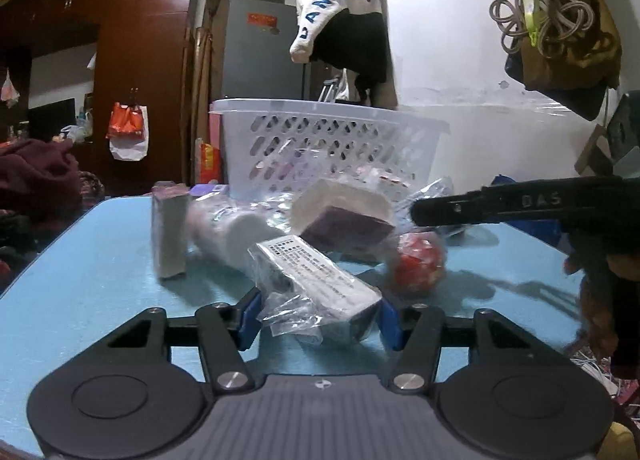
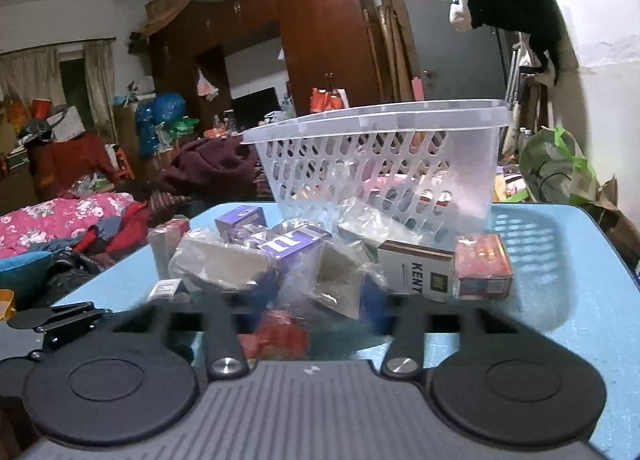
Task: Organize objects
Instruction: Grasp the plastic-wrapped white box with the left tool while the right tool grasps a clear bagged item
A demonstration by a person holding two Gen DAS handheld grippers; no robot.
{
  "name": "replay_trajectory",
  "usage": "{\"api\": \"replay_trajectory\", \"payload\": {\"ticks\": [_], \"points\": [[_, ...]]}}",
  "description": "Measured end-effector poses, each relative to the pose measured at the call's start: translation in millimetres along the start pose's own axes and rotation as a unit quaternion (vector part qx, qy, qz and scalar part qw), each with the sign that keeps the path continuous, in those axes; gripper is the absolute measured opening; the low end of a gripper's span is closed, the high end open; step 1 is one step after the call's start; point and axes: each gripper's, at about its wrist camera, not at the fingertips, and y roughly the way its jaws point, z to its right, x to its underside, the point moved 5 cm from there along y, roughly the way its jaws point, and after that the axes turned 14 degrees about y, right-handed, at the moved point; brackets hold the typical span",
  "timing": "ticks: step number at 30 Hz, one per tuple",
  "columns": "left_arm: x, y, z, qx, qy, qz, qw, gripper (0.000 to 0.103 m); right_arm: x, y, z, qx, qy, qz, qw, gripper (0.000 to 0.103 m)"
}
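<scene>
The left claw [image 1: 318, 318] is being kept apart, its blue pads [image 1: 250, 320] standing on both sides of a wrapped box [image 1: 316, 280], a flat pack in loose clear plastic lying on the blue tabletop [image 1: 100, 268]. Whether the pads are already touching it cannot be told. If the claw is being shut on the crinkled film only, the box may be slipping out while it is being lifted to the white basket [image 1: 320, 140] behind the pile.

The right claw [image 2: 312, 320] is blurred, and its state cannot be told; a red packet [image 2: 280, 334] and a plastic bag [image 2: 320, 280] are being seen between its fingers. The pile is crowded: the purple-and-white box [image 1: 344, 216] is leaning on other things, so it may be tipped over by a careless lift. The two claws are also being held near each other, and a collision is possible.
</scene>
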Motion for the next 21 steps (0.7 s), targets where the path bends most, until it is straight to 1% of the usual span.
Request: {"api": "replay_trajectory", "payload": {"ticks": [2,4,5,6,7,9,11,15,21], "points": [[1,3,-1,0.0,-0.003,-0.001,1.0,0.072,3,-7,1,-0.004,-0.001,0.008,1.0,0.041],[3,4,-1,-0.003,-0.001,0.0,1.0,0.072,5,-16,1,-0.007,-0.002,0.019,1.0,0.041],[5,1,-2,-0.005,0.0,0.004,1.0,0.071,5,-21,1,-0.008,0.0,0.027,1.0,0.04],[5,0,-2,-0.007,0.001,0.01,0.9999,0.062,6,-28,3,-0.008,0.003,0.034,0.999,0.04],[6,-1,-2,-0.007,0.004,0.011,0.9999,0.058,7,-34,5,-0.008,0.007,0.042,0.999,0.04],[6,-5,-3,-0.012,0.004,0.021,0.9997,0.056,10,-45,9,-0.005,0.011,0.055,0.998,0.04],[8,-10,-6,-0.017,0.003,0.031,0.9994,0.055,12,-54,14,0.003,0.013,0.066,0.998,0.04],[7,-15,-11,-0.023,0.002,0.043,0.9988,0.053,15,-59,24,0.016,0.018,0.075,0.997,0.04],[3,-26,-16,-0.029,0.007,0.07,0.9971,0.053,16,-66,32,0.025,0.028,0.089,0.995,0.04]]}}
